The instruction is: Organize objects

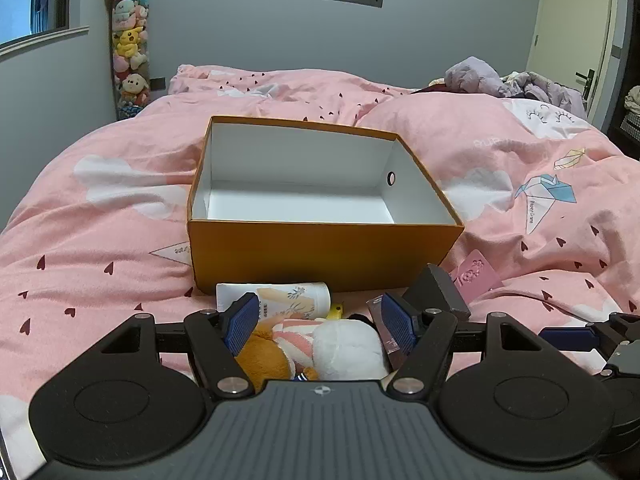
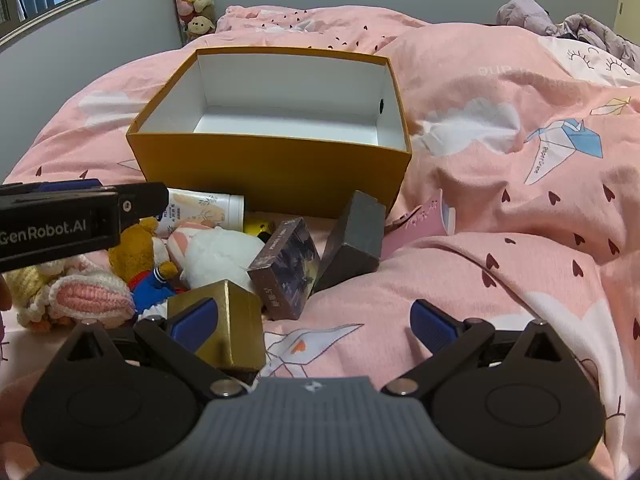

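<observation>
A home bedroom is being shown. A bed (image 1: 120,208) is being covered by a pink quilt (image 2: 500,240) printed with hearts and clouds, and plush toys (image 1: 129,46) are being kept in a tall column against the grey wall (image 1: 260,28), beside a window (image 1: 32,0) and a door (image 1: 576,32).

Empty orange box (image 1: 320,256), toys (image 2: 216,252) heaped beside

We have two fisheye views, each low over the pink duvet (image 1: 120,208), looking forward past its own fingers toward the grey wall. Our left wrist view faces the orange box (image 1: 320,256) squarely and close. Our right wrist view sits further right and back, seeing the box (image 2: 272,176) obliquely. Both share the box, the clutter before it, and the plush column (image 1: 130,40)
</observation>
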A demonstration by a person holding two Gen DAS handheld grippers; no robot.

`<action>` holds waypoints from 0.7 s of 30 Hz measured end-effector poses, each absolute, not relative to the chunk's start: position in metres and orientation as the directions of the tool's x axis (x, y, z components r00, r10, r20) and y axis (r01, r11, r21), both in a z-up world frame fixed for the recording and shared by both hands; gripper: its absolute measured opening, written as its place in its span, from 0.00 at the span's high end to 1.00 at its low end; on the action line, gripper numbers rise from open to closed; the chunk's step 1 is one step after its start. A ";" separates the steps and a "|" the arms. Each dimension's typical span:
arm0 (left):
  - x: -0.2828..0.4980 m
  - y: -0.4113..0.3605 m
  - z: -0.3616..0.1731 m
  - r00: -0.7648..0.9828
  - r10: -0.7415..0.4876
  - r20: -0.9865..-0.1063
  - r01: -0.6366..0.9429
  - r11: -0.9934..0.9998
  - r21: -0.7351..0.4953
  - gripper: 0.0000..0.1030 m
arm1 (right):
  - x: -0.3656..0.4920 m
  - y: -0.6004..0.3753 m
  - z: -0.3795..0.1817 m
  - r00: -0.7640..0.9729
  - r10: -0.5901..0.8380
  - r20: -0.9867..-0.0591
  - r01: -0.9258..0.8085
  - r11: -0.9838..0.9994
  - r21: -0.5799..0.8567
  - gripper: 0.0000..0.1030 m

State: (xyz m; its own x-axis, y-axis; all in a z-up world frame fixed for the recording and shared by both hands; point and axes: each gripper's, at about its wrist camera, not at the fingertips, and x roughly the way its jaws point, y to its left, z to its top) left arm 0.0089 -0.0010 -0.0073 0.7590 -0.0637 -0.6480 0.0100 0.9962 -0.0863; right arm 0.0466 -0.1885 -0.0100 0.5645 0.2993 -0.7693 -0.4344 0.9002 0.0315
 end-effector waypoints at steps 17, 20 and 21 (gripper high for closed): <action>0.011 0.001 -0.010 0.738 -0.052 -0.673 -0.003 0.997 -0.080 0.22 | 0.049 -0.186 -0.015 0.554 0.277 -0.785 -0.442 0.897 0.005 0.01; 0.011 0.001 -0.010 0.738 -0.052 -0.673 -0.003 0.997 -0.079 0.22 | 0.050 -0.186 -0.015 0.552 0.273 -0.788 -0.440 0.898 0.003 0.01; 0.011 0.001 -0.010 0.737 -0.052 -0.673 -0.002 0.997 -0.079 0.22 | 0.050 -0.186 -0.016 0.551 0.272 -0.789 -0.440 0.898 0.003 0.01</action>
